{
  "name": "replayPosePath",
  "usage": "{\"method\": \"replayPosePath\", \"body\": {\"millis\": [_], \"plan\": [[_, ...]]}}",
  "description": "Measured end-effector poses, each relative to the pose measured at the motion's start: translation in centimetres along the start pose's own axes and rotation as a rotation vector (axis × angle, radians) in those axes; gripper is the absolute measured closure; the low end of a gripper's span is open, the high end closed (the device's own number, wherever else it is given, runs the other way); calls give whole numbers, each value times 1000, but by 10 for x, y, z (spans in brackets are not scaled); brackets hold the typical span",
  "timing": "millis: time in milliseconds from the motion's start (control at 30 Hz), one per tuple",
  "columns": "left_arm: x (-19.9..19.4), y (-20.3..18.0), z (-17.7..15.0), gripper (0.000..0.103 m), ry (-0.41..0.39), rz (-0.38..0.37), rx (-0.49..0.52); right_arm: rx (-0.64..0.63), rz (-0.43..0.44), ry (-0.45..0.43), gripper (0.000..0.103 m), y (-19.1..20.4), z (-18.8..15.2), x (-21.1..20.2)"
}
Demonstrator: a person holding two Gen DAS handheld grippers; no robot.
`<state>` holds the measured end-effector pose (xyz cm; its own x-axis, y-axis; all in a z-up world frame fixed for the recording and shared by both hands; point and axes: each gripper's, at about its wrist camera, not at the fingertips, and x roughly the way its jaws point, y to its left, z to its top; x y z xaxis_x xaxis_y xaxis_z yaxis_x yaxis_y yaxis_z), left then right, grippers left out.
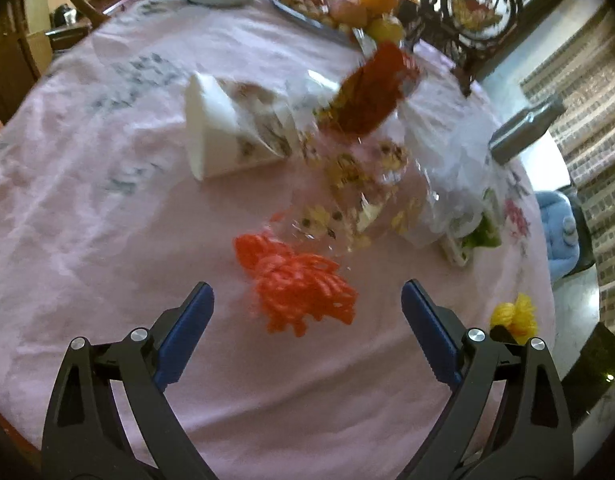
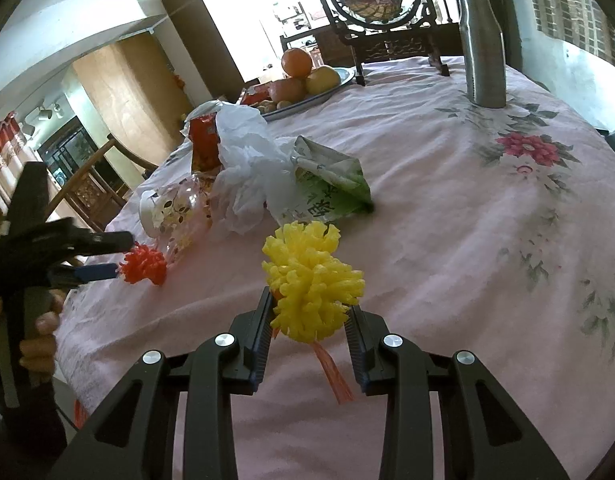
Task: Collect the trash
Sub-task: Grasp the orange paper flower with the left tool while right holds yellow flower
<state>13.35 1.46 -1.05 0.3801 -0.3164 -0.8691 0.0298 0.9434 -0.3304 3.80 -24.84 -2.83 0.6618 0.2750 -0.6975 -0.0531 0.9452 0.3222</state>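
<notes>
On the pink flowered cloth covering the bench, loose trash sits in a cluster toward the middle. Right gripper: fingers clamped on a yellow foam pompom, one pad on each side of it; an orange tassel hangs from the pompom's underside between the fingers. Pompom is held above the cloth near the bench's near edge.

Left gripper: fingers wide apart, nothing between the pads. An orange foam pompom lies on the cloth just ahead of and between the blue fingertips, not touched as far as the left wrist view shows. From the right wrist view the same gripper comes in from the left, held by a hand, its tips right beside the orange pompom.

Beyond the orange pompom:
- clear printed plastic wrap, crumpled
- paper cup on its side
- red snack bag
- white plastic bag, crumpled
- green-and-white wrapper, touching the white bag

Far side of bench: fruit tray with oranges, steel bottle standing upright, carved dark frame with a round picture. Left wrist view is motion-blurred; fine detail on the wrap is not readable.
</notes>
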Motion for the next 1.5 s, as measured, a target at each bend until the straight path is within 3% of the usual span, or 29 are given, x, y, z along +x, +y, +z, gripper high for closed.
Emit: {"method": "replayPosePath", "body": {"millis": [233,400,667,933,1200,1500], "plan": [[20,-3,-2,12,-18,95,39,4,-1,3,68,-2,-1,0],[23,4,-1,14,-18,111,52,-1,7,9,68,1,-2,3],[32,4,-4,35,-1,150,90,-5,2,14,68,3,-2,4],[21,11,-8,69,-6,103,108,-17,-3,12,69,7,-2,2],[-19,28,-33,77,-86,62,130,-48,-7,2,70,22,-5,-6],[-68,37,-62,77,-174,44,157,-129,53,-11,70,65,-10,-18]]}}
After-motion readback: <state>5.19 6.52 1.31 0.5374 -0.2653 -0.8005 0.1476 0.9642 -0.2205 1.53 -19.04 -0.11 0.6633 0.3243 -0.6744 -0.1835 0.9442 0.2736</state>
